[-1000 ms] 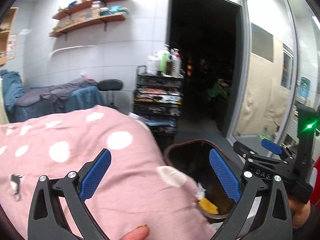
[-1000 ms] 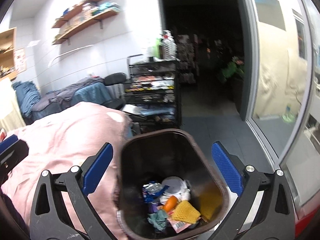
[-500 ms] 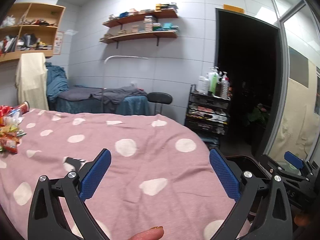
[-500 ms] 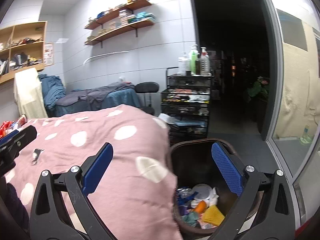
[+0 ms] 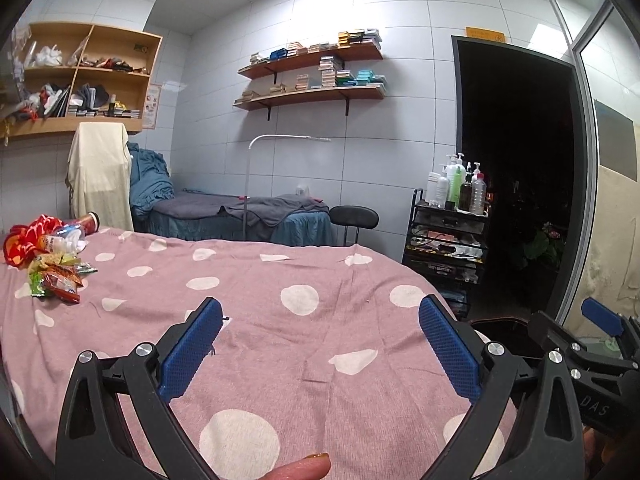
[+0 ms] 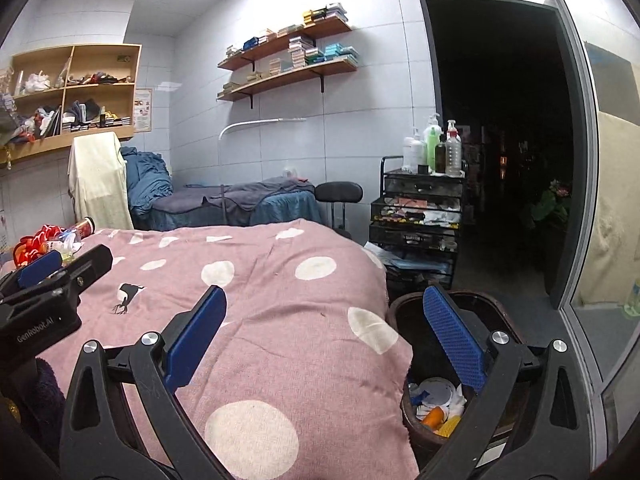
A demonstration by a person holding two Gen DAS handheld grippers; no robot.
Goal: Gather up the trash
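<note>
A pile of trash (image 5: 48, 258), red and green wrappers, a plastic bottle and a red can, lies at the far left of the pink polka-dot bed (image 5: 280, 320); it also shows in the right wrist view (image 6: 48, 238). A dark brown trash bin (image 6: 408, 320) stands at the bed's right corner and holds several pieces of trash. My left gripper (image 5: 320, 346) is open and empty above the bed. My right gripper (image 6: 326, 336) is open and empty, over the bed edge beside the bin. The right gripper also shows in the left wrist view (image 5: 592, 344).
A black trolley (image 6: 416, 208) with bottles stands behind the bin by a dark doorway. A blue-covered massage bed (image 5: 240, 216) and black stool (image 5: 354, 216) stand at the back wall. A glass door (image 6: 608, 200) is on the right. Shelves hang on the walls.
Both grippers swung left and up, away from the bin toward the bed. The trash pile came into view at the far left. Both stayed open and empty.
</note>
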